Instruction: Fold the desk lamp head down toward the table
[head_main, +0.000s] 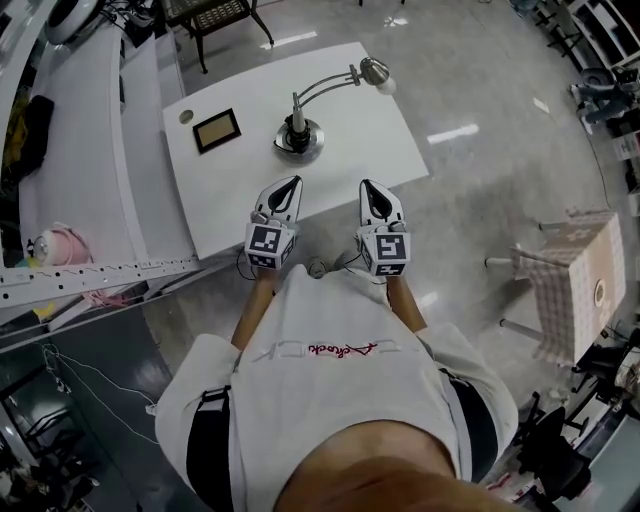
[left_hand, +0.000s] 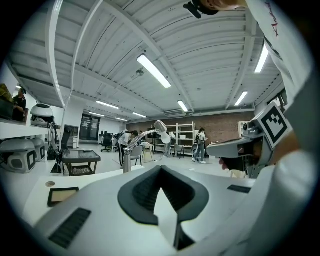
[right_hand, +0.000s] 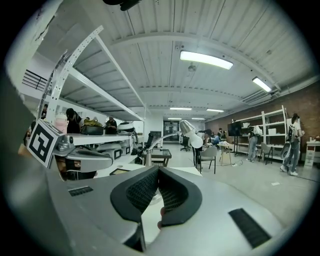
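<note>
Lamp (head_main: 312, 105) stands on the white counter (head_main: 380, 160), toward its far side. It has a round base (head_main: 299, 140), a short upright post and a curved neck (head_main: 325, 88) arching right. The head (head_main: 376, 72), bulb at the tip, is raised well above the top.

Left hand-held gripper (head_main: 292, 182): jaws together, nothing between them. Right hand-held gripper (head_main: 368, 186): the same. Both are over the counter's near edge, well apart from the lamp.

Handling, judged:
- Neck looks like ribbed metal gooseneck: probably stiff, bends under steady force and holds its pose.
- Base looks weighty, but a push out at the head has long leverage, so the lamp may tip or slide.
- Head shell looks smooth and rounded, likely slippery; bulb fragile.

Grip plan: clamp the neck just behind the head, not the bulb. Brace the post or base with the other gripper. Bend down slowly.
</note>
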